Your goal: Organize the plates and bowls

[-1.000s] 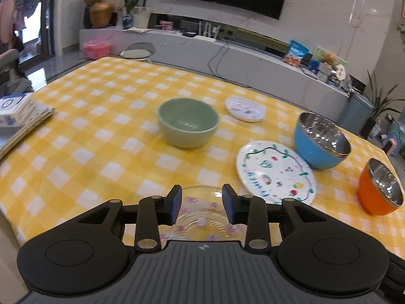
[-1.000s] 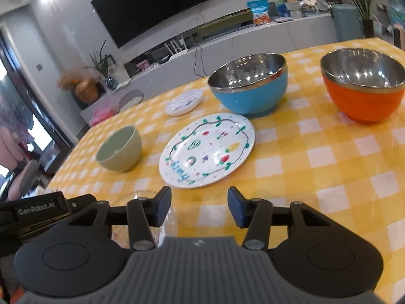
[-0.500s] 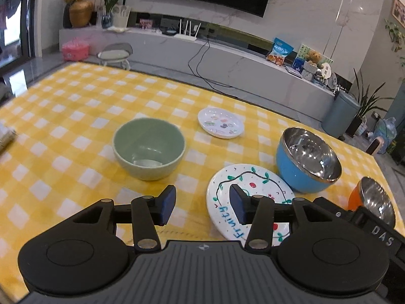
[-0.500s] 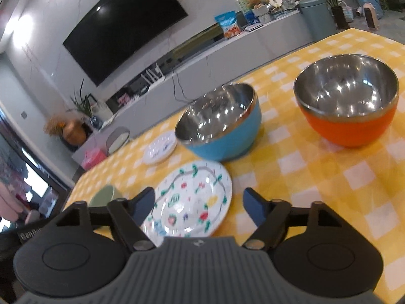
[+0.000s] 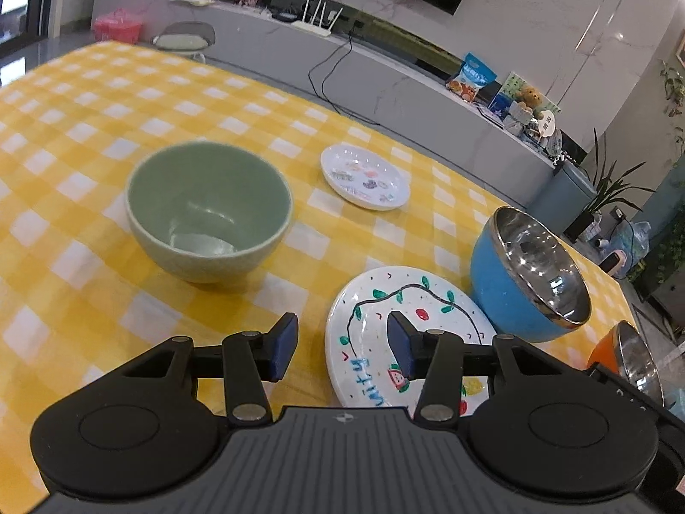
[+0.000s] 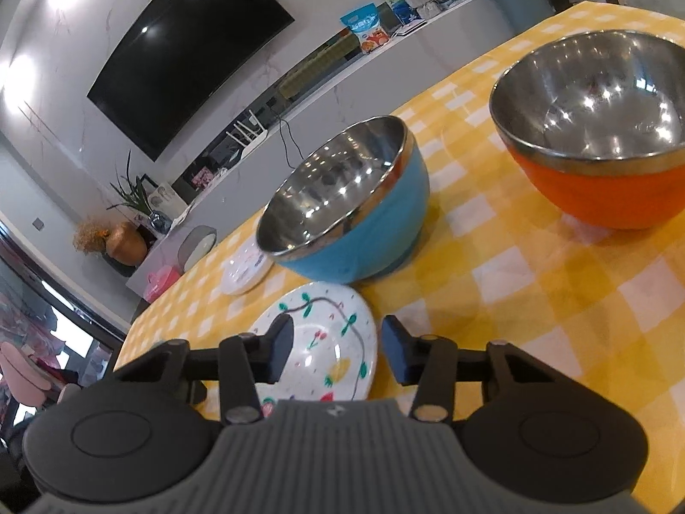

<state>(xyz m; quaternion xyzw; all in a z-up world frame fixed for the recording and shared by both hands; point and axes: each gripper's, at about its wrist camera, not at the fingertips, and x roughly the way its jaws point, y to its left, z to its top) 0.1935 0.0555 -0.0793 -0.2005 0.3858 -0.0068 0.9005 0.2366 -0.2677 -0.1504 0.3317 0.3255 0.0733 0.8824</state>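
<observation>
A white painted plate lies on the yellow checked cloth, close to a blue steel-lined bowl. My left gripper hovers open over the plate's left rim, touching nothing. A green bowl stands to its left, and a small white plate lies farther back. The orange bowl peeks in at the right. My right gripper hangs over the painted plate with its jaws closing; the pads press on nothing. Ahead of it stand the blue bowl and the orange bowl.
The table's far edge runs behind the small plate. Beyond it are a long grey counter with snacks and a router, and a chair. Bare cloth lies right of the painted plate.
Both grippers moved closer to the painted plate and the blue bowl. The glass dish under the left gripper has left view. The right gripper rolled, and its jaws widened, then narrowed.
</observation>
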